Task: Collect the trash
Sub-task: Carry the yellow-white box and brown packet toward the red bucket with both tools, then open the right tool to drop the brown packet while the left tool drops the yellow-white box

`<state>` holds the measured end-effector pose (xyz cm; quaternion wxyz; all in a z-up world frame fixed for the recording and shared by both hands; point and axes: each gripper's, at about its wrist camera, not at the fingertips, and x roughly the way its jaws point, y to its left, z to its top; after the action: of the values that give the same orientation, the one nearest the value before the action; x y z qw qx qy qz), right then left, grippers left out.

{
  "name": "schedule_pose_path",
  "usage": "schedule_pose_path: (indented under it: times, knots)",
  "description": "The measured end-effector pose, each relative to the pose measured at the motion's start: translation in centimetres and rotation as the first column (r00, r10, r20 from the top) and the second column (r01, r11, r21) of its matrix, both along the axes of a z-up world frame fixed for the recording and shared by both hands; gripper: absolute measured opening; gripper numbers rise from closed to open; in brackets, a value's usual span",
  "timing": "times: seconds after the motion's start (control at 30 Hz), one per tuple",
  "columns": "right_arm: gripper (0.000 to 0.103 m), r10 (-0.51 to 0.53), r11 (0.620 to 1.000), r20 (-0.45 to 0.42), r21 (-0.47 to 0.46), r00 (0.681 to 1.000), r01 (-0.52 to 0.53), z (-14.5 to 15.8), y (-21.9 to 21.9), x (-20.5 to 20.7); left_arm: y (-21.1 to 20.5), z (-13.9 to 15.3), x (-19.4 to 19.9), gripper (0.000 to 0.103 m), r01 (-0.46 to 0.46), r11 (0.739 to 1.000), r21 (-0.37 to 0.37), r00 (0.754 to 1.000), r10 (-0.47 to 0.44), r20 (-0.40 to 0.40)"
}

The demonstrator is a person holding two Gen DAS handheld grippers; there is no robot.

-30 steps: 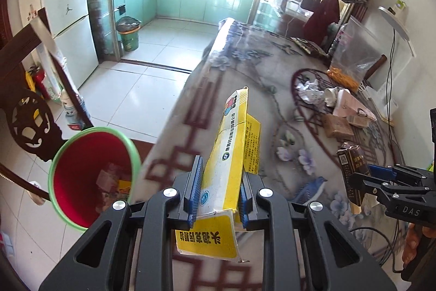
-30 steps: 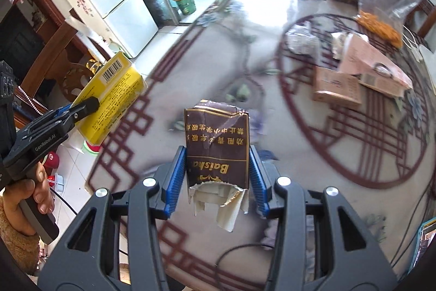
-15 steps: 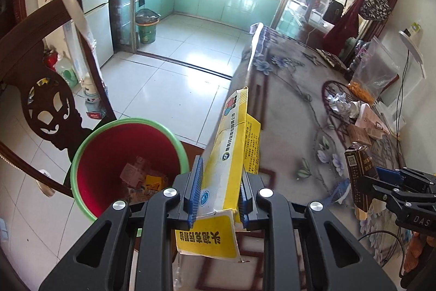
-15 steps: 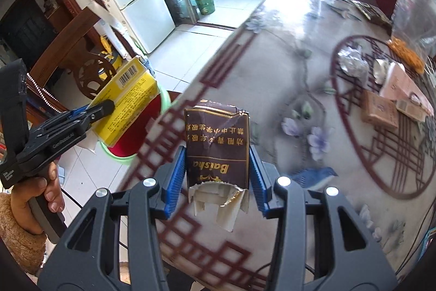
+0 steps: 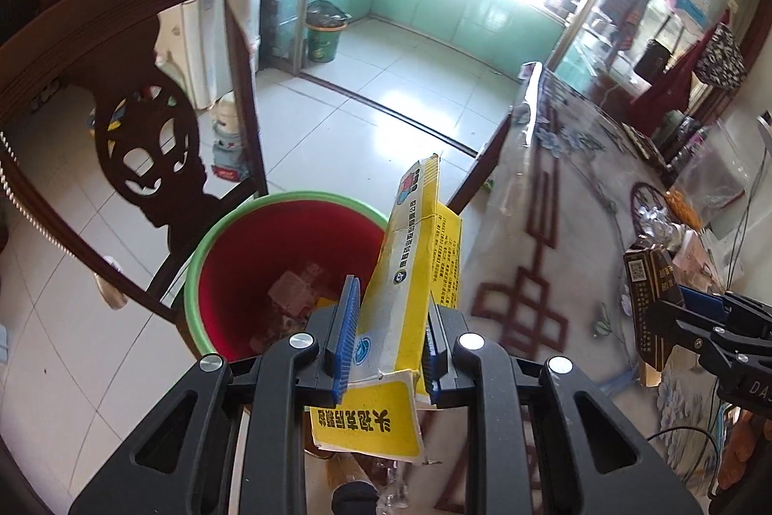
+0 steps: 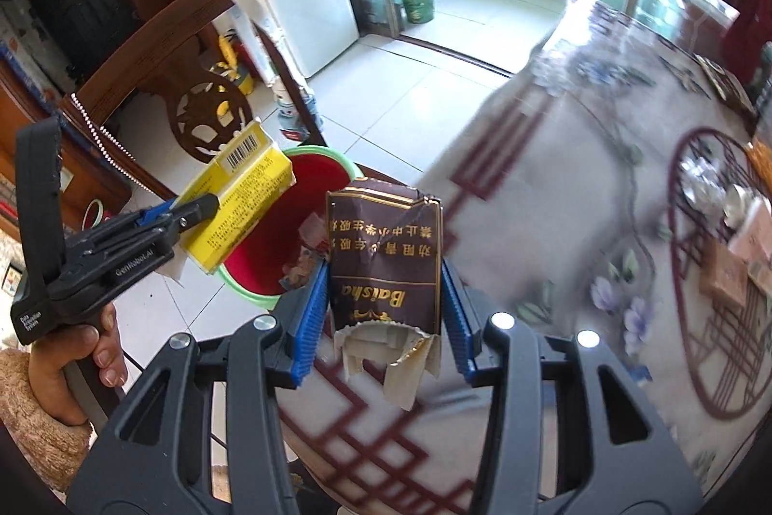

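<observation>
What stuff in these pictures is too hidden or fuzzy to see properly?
- Trash inside the red bin: left wrist view, half hidden by the left gripper and its yellow box.
- Table pattern: right wrist view, blurred.
- Things on the far table: left wrist view, too small.
- Brown cigarette pack in the right gripper: contents hidden.

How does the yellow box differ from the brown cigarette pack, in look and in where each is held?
The yellow box is long, flat and bright; the brown cigarette pack is shorter, dark and torn open at one end. The left tool holds the box at the red bin; the right tool holds the pack nearer the table. Both are empty-looking packaging, each clamped in a tool.
</observation>
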<state>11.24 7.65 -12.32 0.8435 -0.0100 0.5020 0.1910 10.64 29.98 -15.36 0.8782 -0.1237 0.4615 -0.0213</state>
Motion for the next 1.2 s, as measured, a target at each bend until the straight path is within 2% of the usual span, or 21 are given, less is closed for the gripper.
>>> schedule_pose_path:
  times: [0.23,0.53,0.97,1.03,1.07,1.1,1.2]
  knots:
    - [0.043,0.076,0.996,-0.013,0.053,0.997,-0.076,-0.6,3.5,2.2,2.0,-1.3,0.4,0.021,-0.049,0.999,-0.005,0.998,0.049,-0.035]
    - [0.043,0.161,0.986,-0.050,0.040,0.986,-0.159,-2.1,7.8,4.5,4.4,-2.5,0.8,0.021,-0.139,0.990,-0.033,0.988,0.136,-0.078]
    - [0.044,0.246,0.969,-0.055,0.001,0.968,-0.246,-2.7,11.8,6.0,6.0,-3.4,0.3,0.021,-0.189,0.980,-0.054,0.977,0.183,-0.110]
    - [0.048,0.246,0.969,-0.061,0.000,0.967,-0.246,-2.9,12.1,6.1,6.2,-3.4,0.2,0.021,-0.199,0.978,-0.054,0.975,0.192,-0.113]
    - [0.057,0.245,0.969,-0.063,0.003,0.968,-0.245,-2.9,12.0,6.2,6.3,-3.4,0.2,0.023,-0.204,0.978,-0.052,0.974,0.197,-0.115]
    - [0.060,0.241,0.970,-0.061,0.006,0.969,-0.241,-2.9,12.0,6.2,6.3,-3.4,0.2,0.023,-0.210,0.976,-0.052,0.972,0.203,-0.117]
    - [0.061,0.237,0.971,-0.052,0.010,0.970,-0.237,-2.7,11.9,6.1,6.5,-3.5,0.1,0.023,-0.221,0.974,-0.056,0.970,0.214,-0.117]
